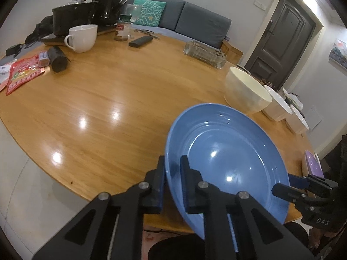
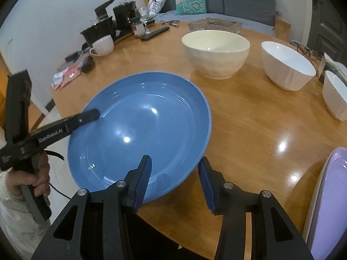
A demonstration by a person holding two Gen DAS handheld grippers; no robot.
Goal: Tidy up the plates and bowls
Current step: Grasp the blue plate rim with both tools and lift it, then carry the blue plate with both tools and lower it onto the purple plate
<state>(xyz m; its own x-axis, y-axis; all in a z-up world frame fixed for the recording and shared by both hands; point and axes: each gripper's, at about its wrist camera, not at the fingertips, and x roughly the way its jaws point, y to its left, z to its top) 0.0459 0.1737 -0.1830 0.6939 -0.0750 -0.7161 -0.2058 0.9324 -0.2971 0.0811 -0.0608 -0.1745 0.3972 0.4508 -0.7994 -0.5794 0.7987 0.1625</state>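
Blue plate (image 2: 141, 130), cream bowl (image 2: 214, 52), lilac plate (image 2: 327, 205)

Far left of the bench (image 1: 108, 99): black pots (image 1: 73, 17), white mug (image 1: 83, 38), spice jar (image 1: 123, 29), red snack packets (image 1: 23, 73). Grey sofa (image 1: 195, 21) beyond.

Blue plate (image 2: 138, 130) near 3 pale bowls (image 2: 215, 53).

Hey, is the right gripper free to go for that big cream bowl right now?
Probably yes. The right gripper is open and empty at the blue plate's near rim, and bare table leads to the cream bowl. The left gripper grips the plate's far side.
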